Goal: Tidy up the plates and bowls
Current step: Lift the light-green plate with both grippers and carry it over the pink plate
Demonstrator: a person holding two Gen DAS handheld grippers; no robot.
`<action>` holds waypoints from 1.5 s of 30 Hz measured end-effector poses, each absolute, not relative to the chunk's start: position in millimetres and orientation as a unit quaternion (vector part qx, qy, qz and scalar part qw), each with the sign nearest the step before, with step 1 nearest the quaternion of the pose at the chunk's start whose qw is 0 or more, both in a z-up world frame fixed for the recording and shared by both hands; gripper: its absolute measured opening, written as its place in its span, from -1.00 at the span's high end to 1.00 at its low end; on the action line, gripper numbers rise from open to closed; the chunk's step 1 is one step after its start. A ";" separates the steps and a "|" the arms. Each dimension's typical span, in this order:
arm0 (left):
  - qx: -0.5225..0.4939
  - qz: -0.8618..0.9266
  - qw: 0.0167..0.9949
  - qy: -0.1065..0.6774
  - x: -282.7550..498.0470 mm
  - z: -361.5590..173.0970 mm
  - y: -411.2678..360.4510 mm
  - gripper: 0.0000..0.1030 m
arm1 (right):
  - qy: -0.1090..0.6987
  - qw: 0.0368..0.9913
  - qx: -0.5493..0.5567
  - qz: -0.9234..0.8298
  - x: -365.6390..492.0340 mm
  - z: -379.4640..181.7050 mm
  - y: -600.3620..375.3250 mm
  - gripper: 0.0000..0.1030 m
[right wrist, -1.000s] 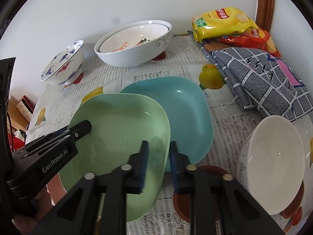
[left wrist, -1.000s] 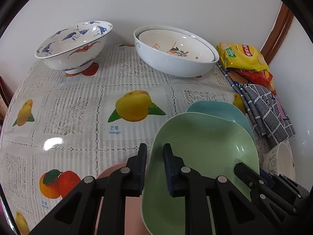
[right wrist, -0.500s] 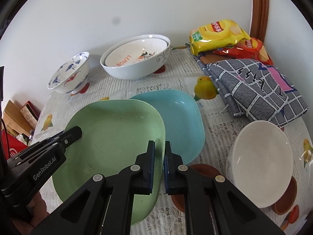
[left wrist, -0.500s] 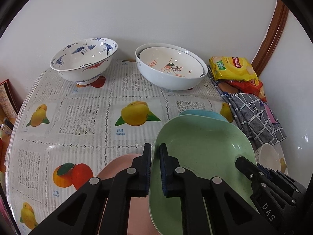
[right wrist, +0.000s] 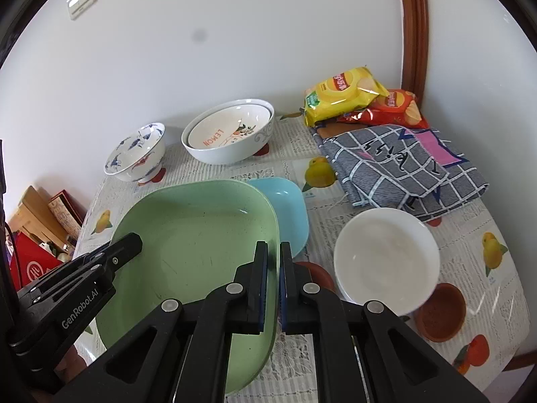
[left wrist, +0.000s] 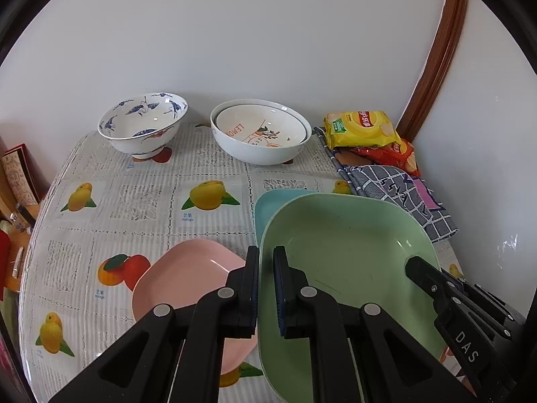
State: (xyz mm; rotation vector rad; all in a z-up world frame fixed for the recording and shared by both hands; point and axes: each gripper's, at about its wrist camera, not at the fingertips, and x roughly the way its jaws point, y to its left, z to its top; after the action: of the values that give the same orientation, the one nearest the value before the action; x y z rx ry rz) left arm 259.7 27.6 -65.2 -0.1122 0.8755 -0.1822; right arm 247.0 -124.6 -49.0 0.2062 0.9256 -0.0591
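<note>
Three plates, green plate gripped by both tongs, four bowls

Left gripper: matte black angular linkage arms, round silver pivot screws, flat black fingers lined with blue pads; white "GenRobot.AI" lettering visible lower left in the right wrist view. Right gripper: same black build, silver screws, blue-padded fingers; white "DAS" lettering lower right in the left wrist view.
</note>
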 end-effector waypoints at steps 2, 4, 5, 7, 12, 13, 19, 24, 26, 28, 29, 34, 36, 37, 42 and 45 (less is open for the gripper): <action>-0.055 -0.090 0.901 0.420 252.3 -60.3 24.0 0.83 | 0.442 0.891 0.099 -0.030 240.1 -44.4 -128.2 0.88; -0.056 -0.091 0.903 0.417 245.1 -55.8 20.9 0.83 | 0.438 0.893 0.100 -0.032 232.0 -39.8 -131.3 0.88; -0.056 -0.090 0.903 0.416 241.6 -53.6 19.5 0.83 | 0.436 0.894 0.101 -0.031 228.7 -37.5 -132.6 0.88; -0.057 -0.089 0.904 0.414 236.9 -50.5 16.9 0.83 | 0.434 0.895 0.102 -0.029 222.4 -33.1 -135.6 0.89; -0.056 -0.086 0.908 0.406 224.4 -41.7 13.0 0.83 | 0.425 0.899 0.104 -0.028 211.0 -23.9 -139.7 0.89; -0.056 -0.085 0.909 0.405 222.5 -40.4 13.0 0.83 | 0.424 0.899 0.104 -0.028 209.6 -22.4 -140.3 0.89; -0.061 -0.081 0.910 0.401 217.2 -37.3 15.8 0.83 | 0.419 0.902 0.100 -0.024 205.0 -15.7 -138.6 0.89; -0.062 -0.077 0.911 0.400 214.7 -35.7 19.0 0.83 | 0.417 0.903 0.100 -0.022 203.2 -13.7 -135.6 0.89; -0.063 -0.074 0.911 0.401 214.3 -36.1 20.5 0.83 | 0.417 0.903 0.100 -0.021 202.9 -13.7 -134.1 0.89; -0.065 -0.072 0.910 0.402 213.8 -37.3 22.8 0.83 | 0.417 0.903 0.100 -0.019 202.1 -14.0 -131.8 0.89; -0.066 -0.071 0.910 0.403 213.8 -38.5 24.1 0.83 | 0.417 0.903 0.100 -0.018 202.1 -14.6 -130.7 0.89; -0.076 -0.068 0.907 0.408 212.0 -44.4 31.4 0.83 | 0.425 0.900 0.096 -0.015 203.1 -20.5 -124.3 0.89; -0.077 -0.066 0.906 0.412 211.4 -48.1 34.5 0.83 | 0.427 0.899 0.095 -0.014 202.8 -23.0 -122.1 0.89; -0.077 -0.065 0.905 0.413 211.2 -49.6 35.7 0.83 | 0.429 0.898 0.094 -0.013 203.1 -24.6 -120.4 0.89; -0.081 -0.059 0.902 0.421 209.9 -57.0 43.9 0.83 | 0.435 0.896 0.093 -0.011 203.0 -31.3 -113.5 0.89; -0.084 -0.054 0.900 0.425 209.7 -60.8 50.1 0.83 | 0.439 0.894 0.089 -0.007 203.3 -35.6 -107.9 0.89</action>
State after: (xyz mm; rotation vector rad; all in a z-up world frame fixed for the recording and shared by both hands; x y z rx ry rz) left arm 209.7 50.1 -60.8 -0.1744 0.8791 -0.1127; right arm 203.3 -107.9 -35.6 0.1854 0.9094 -0.0136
